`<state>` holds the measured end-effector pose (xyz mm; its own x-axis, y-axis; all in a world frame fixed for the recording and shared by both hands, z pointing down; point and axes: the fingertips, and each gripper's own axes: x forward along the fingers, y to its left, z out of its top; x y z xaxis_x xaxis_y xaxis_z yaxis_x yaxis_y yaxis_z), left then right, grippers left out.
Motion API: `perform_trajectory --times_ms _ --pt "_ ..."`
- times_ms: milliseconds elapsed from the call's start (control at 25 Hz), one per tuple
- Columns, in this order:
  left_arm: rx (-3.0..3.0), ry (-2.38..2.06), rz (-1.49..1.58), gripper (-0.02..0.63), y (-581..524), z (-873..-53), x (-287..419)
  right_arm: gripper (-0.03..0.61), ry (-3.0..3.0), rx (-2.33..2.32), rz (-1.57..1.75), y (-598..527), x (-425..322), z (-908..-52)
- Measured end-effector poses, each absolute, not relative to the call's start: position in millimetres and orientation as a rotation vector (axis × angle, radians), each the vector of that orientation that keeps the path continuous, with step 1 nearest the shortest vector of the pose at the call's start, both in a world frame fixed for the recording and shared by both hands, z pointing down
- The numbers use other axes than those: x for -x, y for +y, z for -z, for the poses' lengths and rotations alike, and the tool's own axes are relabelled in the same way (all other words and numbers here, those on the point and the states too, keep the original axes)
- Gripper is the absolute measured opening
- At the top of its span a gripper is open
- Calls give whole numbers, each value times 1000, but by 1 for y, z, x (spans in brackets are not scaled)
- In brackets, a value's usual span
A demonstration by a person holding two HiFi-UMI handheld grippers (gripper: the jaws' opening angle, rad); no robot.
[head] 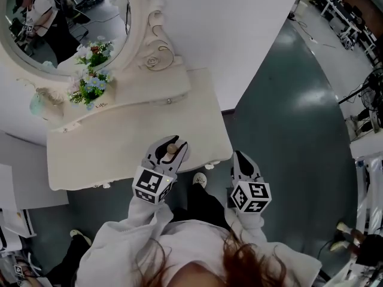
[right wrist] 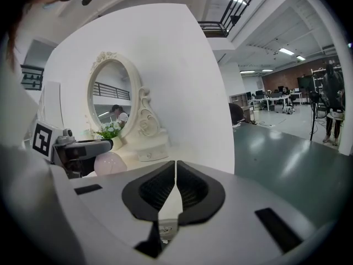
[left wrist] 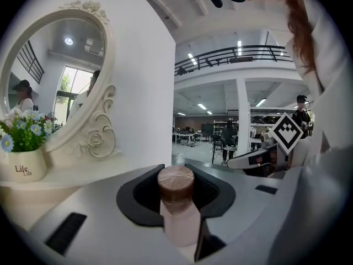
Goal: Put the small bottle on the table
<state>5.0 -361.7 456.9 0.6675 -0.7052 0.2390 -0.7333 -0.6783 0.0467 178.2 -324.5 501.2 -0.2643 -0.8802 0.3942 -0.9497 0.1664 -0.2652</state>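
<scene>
Being pinched below its cap [left wrist: 176,182] by the left gripper [left wrist: 176,197], the small bottle [left wrist: 181,225] is being judged light and slick. The right gripper [right wrist: 175,191] is being held closed, empty

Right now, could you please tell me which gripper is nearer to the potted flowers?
Left. The left gripper, shut on the small bottle, is over the table's front edge; the right gripper hangs beyond its right corner, farther from the potted flowers.

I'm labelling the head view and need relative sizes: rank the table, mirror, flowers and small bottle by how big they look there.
1. table
2. mirror, cut off by the picture's edge, so ranked on what shows
3. flowers
4. small bottle, only its cap showing in the left hand-held gripper
</scene>
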Motion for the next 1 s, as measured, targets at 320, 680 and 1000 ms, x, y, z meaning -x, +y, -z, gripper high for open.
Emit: perform_trajectory --times_ms 320,680,1000 --pt "-2712 -1210 -301 124 -410 -476 -37 35 -2242 -1797 -743 -358 -204 -518" --pt "-2634 -1321 -308 124 -471 -507 -62 35 -2233 -1757 -777 -399 -221 -539" --pt "-2539 -1447 -336 125 -520 -530 -82 35 -2220 -1721 -810 -424 -230 -552"
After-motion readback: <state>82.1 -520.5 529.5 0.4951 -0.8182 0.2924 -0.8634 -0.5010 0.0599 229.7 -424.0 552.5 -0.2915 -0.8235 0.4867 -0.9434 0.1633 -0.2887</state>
